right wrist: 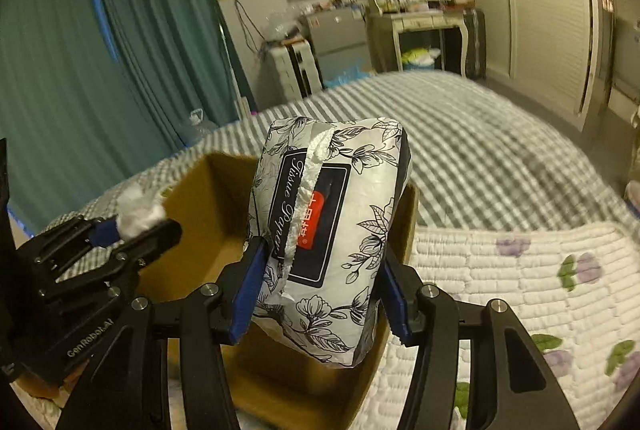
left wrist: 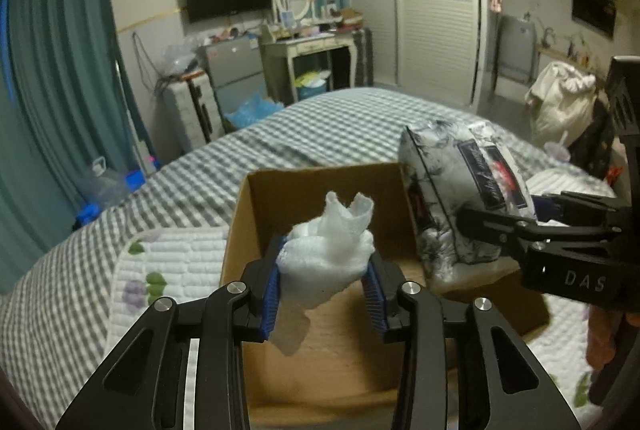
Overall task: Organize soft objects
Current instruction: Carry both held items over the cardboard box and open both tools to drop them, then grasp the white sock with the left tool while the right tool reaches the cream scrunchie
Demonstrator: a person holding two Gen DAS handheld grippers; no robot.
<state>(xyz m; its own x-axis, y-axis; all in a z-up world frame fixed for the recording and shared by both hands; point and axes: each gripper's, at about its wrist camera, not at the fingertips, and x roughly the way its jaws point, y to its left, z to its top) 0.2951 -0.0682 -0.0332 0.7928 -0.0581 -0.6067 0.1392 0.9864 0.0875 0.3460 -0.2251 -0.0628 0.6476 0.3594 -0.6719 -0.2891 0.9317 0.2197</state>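
Observation:
My left gripper (left wrist: 326, 270) is shut on a white sock (left wrist: 332, 250) and holds it above the open cardboard box (left wrist: 272, 198). My right gripper (right wrist: 324, 282) is shut on a floral tissue paper pack (right wrist: 332, 230), held upright over the box (right wrist: 208, 206). The pack also shows in the left wrist view (left wrist: 460, 190) at the box's right side, with the right gripper (left wrist: 500, 226) beside it. The left gripper (right wrist: 136, 230) with the sock (right wrist: 140, 210) shows at the left of the right wrist view.
The box stands on a floral quilted pad (right wrist: 520, 270) on a bed with a grey checked cover (left wrist: 320, 122). Teal curtains (left wrist: 60, 70), a small fridge (left wrist: 232, 70), a dressing table (left wrist: 312, 46) and a wardrobe (left wrist: 432, 10) stand beyond the bed.

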